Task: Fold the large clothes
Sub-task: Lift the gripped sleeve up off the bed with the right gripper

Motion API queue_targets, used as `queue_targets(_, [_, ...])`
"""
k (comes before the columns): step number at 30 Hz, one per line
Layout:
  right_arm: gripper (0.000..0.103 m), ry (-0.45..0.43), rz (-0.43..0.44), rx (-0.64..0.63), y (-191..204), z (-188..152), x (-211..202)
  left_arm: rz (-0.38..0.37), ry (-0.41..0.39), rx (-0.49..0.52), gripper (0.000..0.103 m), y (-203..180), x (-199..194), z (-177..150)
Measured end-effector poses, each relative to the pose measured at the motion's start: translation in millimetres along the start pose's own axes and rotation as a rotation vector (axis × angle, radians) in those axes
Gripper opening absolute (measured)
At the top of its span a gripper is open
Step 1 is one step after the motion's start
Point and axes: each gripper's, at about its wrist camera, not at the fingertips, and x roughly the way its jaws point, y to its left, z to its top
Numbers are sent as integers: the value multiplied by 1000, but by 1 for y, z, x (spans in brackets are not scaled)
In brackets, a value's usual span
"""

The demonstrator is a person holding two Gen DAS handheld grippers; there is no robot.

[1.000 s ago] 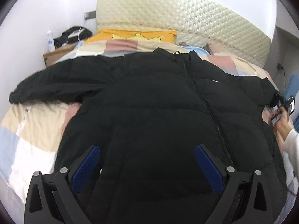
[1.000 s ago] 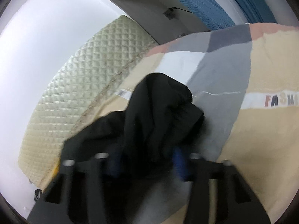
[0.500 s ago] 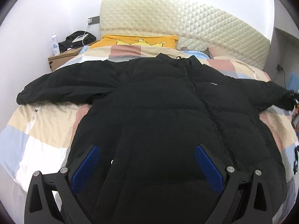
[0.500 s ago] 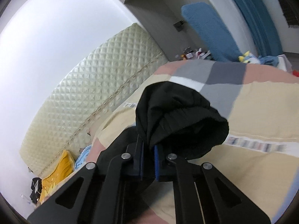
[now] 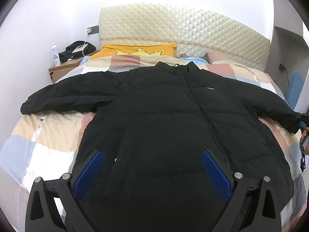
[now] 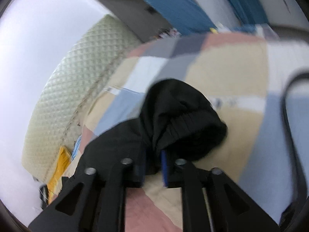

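A large black puffer jacket (image 5: 164, 119) lies front up on the bed, zipped, both sleeves spread out sideways. My left gripper (image 5: 152, 166) is open and empty, hovering over the jacket's lower front. My right gripper (image 6: 154, 166) is shut on the cuff of the jacket's right-hand sleeve (image 6: 181, 116), holding it just above the quilt; the view is blurred. In the left wrist view that sleeve end (image 5: 291, 119) is stretched to the far right edge, where the right gripper is mostly out of frame.
The bed has a patchwork quilt (image 5: 48, 135), a yellow pillow (image 5: 139, 51) and a quilted cream headboard (image 5: 183, 29). A wooden nightstand (image 5: 65, 67) with a bottle and dark items stands at the back left. A blue cushion (image 6: 179, 11) lies beyond the bed's right side.
My right gripper closed on the sleeve cuff and pulled it outward to the right, straightening the sleeve. The left gripper rose and drew back a little, staying open.
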Motion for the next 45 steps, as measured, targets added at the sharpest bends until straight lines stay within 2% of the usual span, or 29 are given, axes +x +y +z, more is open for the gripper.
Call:
queue_targets(1, [51, 7, 5, 44, -7, -3, 1, -1, -1, 2, 102, -1, 0, 0])
queue_targets(2, [64, 22, 38, 108, -15, -5, 2, -2, -1, 4, 102, -2, 1, 1])
queue_targets(3, [92, 39, 89, 178, -21, -7, 4, -2, 1, 5, 102, -3, 1, 1])
queue_targets(4, [103, 52, 119, 235, -23, -9, 7, -11, 12, 1, 102, -3, 2, 1])
queue_targets(7, [103, 69, 80, 285, -15, -11, 20, -54, 52, -24, 102, -1, 8, -2])
queue_targets(9, [103, 83, 57, 334, -14, -14, 35, -31, 56, -24, 102, -1, 12, -3])
queue_targets(11, [103, 62, 65, 383, -19, -17, 44, -2, 51, -17, 102, 0, 16, -2])
queue_targets(14, [103, -38, 48, 436, -31, -12, 52, 34, 34, -30, 102, 4, 19, 2])
queue_targets(16, [103, -144, 62, 499, -43, -10, 48, 66, 13, -24, 102, 7, 21, 4])
queue_targets(19, [103, -203, 59, 440, -45, 1, 46, 86, 5, -42, 102, 15, 24, 7])
queue_targets(20, [102, -204, 58, 420, -46, 5, 47, 84, 9, -48, 102, 16, 25, 7])
queue_targets(22, [88, -210, 46, 392, -48, 14, 46, 79, 23, -55, 102, 18, 28, 6])
queue_targets(24, [80, -225, 31, 383, -54, 22, 40, 80, 35, -50, 102, 17, 29, 5])
queue_targets(26, [67, -210, 23, 355, -54, 30, 38, 77, 38, -41, 102, 15, 28, 3])
queue_targets(28, [38, -164, 3, 295, -43, 42, 41, 82, 32, -25, 102, 12, 25, 3])
queue_targets(31, [25, -132, -10, 181, -17, 54, 36, 84, 19, -15, 102, 10, 21, 4])
queue_targets(35, [20, -141, 17, 71, 15, 69, 13, 89, -6, -6, 102, 11, 13, 7])
queue_targets(38, [19, -155, 41, -13, 54, 77, -12, 175, -59, 42, 102, 14, 3, 12])
queue_targets(40, [19, -177, 61, -98, 94, 84, -32, 210, -83, 39, 102, 23, -3, 16])
queue_targets(43, [19, -208, 63, -287, 162, 84, -53, 161, -92, -19, 102, 40, -10, 20])
queue_targets(45, [20, -227, 68, -416, 206, 76, -66, 162, -81, -36, 102, 47, -10, 22])
